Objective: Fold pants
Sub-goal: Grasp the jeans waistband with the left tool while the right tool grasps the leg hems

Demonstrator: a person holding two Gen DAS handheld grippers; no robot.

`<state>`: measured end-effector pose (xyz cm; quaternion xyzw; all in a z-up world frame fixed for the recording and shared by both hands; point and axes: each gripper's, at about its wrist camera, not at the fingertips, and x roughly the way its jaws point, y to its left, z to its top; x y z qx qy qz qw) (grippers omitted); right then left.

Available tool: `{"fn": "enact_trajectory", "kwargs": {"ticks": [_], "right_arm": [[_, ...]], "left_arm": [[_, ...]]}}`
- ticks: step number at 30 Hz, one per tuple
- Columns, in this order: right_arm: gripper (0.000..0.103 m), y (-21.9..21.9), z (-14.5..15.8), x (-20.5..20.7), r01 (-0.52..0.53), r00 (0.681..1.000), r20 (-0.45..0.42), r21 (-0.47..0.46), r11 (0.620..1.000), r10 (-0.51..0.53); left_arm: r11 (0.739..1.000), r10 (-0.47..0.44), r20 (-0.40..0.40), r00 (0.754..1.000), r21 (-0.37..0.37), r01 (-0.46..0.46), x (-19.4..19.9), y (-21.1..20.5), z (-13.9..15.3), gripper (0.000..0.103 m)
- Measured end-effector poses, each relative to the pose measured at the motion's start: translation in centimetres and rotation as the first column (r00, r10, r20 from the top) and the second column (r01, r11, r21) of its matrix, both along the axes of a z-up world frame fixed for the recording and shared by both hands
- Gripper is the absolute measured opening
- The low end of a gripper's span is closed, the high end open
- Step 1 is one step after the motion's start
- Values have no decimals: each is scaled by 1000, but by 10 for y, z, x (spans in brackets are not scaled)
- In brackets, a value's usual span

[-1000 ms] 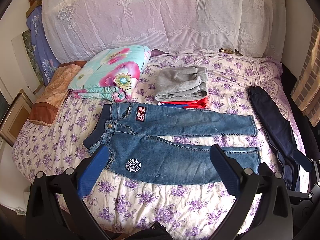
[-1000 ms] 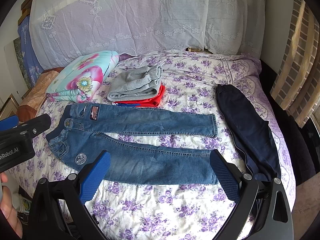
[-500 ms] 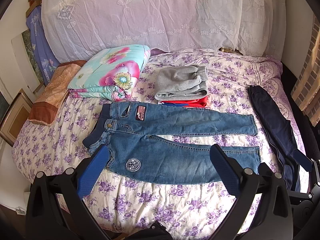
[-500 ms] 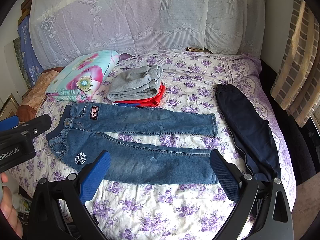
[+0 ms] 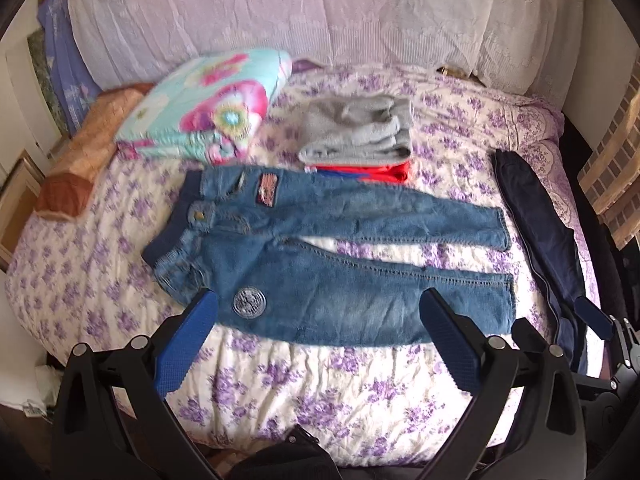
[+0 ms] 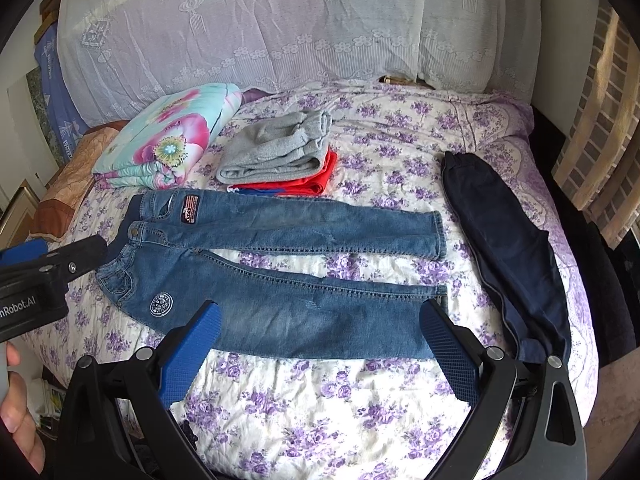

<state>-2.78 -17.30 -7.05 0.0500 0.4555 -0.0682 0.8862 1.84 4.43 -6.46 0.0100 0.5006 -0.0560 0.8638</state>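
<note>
Blue jeans (image 5: pixel 320 276) lie flat on the bed, waist to the left, legs spread apart to the right; they also show in the right wrist view (image 6: pixel 280 280). My left gripper (image 5: pixel 320 304) is open and empty, held above the near leg. My right gripper (image 6: pixel 320 320) is open and empty, held above the same near leg. The left gripper also shows at the left edge of the right wrist view (image 6: pixel 36 276).
Dark navy pants (image 6: pixel 508 248) lie at the right of the bed. Folded grey (image 6: pixel 276 152) and red clothes (image 6: pixel 316 184) sit behind the jeans. A floral folded quilt (image 6: pixel 168 140) and an orange pillow (image 5: pixel 84 160) lie at the left. The purple floral bedspread (image 6: pixel 320 400) reaches the near edge.
The left gripper has shifted; its view is blurred and the jeans sit a little lower and to the left. The right view has barely changed. Both grippers stay open.
</note>
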Motion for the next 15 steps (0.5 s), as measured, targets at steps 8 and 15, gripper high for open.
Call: {"fn": "enact_trajectory", "kwargs": {"ticks": [8,15], "right_arm": [[99,-45,-84,14,115,964,-241,-3,993,-112],[99,-55,-100,19,150,948,-281,-12,989,-147]], "left_arm": [[953,291,-310,905,7,-304,46,117,-128,98],[889,376,-443,814,-77,-452,96,203,-203,98]]}}
